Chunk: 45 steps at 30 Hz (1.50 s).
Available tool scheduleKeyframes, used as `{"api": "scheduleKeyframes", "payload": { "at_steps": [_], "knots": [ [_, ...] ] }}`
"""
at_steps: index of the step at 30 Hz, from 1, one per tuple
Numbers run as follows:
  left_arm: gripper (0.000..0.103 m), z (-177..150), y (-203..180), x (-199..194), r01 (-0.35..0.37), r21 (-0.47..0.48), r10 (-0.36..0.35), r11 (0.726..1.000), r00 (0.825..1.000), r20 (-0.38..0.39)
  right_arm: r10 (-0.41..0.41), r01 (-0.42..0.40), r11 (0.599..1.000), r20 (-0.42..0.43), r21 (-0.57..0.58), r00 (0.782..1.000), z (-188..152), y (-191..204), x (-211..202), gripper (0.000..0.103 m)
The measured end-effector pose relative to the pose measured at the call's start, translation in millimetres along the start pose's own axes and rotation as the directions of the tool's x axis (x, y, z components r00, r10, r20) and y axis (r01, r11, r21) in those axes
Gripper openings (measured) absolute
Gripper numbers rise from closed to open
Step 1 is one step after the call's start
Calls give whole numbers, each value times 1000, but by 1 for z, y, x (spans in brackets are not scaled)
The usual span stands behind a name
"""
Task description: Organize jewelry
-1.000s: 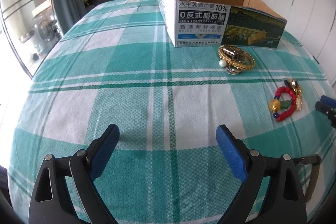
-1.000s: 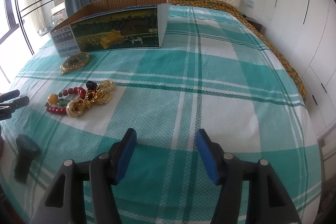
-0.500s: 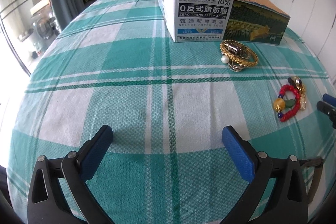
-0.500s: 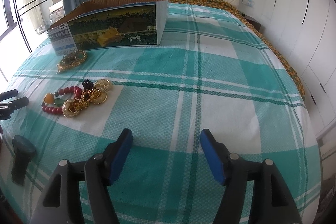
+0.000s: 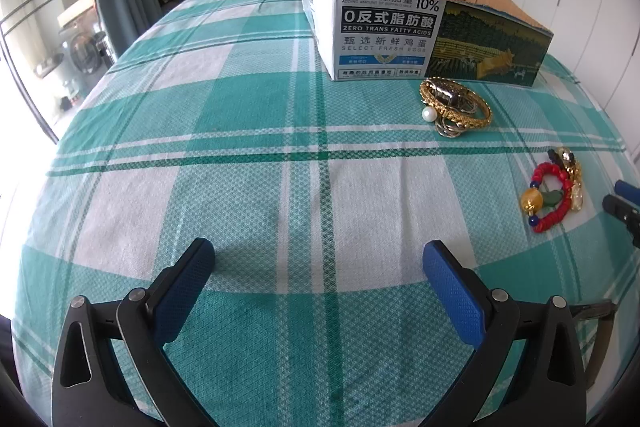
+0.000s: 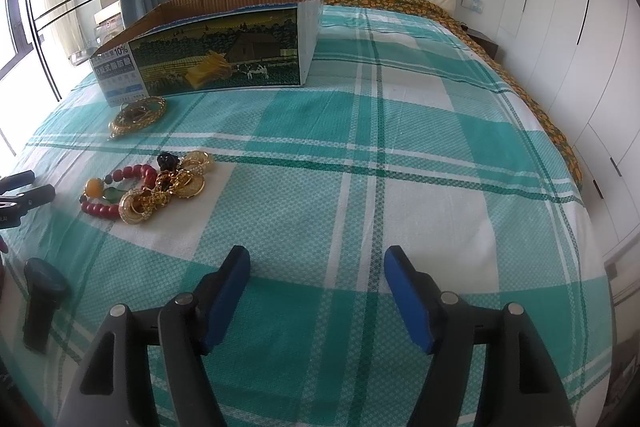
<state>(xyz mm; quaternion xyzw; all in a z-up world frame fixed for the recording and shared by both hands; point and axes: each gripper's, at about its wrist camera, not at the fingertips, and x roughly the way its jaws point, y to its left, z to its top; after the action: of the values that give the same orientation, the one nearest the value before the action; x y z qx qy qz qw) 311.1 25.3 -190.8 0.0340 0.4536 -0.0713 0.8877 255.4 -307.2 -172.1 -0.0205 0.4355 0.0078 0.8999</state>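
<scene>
The left gripper is wide open over the bedspread, holding nothing. The right gripper is opening, empty too. Beads and a bangle lie near the box.

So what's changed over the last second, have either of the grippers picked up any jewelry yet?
No. Both only spread their jaws: the left gripper now stands wide open, and the right gripper is opening, nothing between the pads of either. The gold bangle pile by the cardboard box, and the red bead bracelet cluster on the plaid bedspread, lie as before.
</scene>
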Motion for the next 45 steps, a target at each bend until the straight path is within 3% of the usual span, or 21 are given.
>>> {"api": "scheduleKeyframes", "payload": {
  "at_steps": [26, 32, 36, 38, 40, 42, 45],
  "knots": [
    [103, 1, 2, 0, 10, -2, -10, 1000, 1000, 1, 1, -1, 1000, -1, 0, 1000, 0, -1, 0, 72],
    [102, -17, 10, -34, 173, -40, -171, 984, 984, 59, 2, -2, 1000, -1, 1, 1000, 0, 0, 1, 72],
    [102, -36, -13, -71, 324, 16, -324, 946, 941, 92, 3, -3, 1000, -2, 1, 1000, 0, -1, 1, 72],
    [102, -43, -33, -85, 345, 84, -352, 935, 930, 100, 3, -3, 1000, -2, 1, 1000, 0, 0, 1, 72],
    [102, -46, -53, -88, 328, 145, -342, 933, 936, 84, 3, -3, 1000, -2, 1, 1000, 0, -1, 1, 73],
    [102, -47, -71, -80, 282, 189, -297, 941, 953, 56, 3, -3, 1000, -2, 1, 1000, 0, 0, 1, 73],
    [101, -48, -85, -66, 255, 202, -262, 946, 965, 9, 3, -3, 1000, -2, 1, 1000, 0, -1, 1, 73]
  ]
}}
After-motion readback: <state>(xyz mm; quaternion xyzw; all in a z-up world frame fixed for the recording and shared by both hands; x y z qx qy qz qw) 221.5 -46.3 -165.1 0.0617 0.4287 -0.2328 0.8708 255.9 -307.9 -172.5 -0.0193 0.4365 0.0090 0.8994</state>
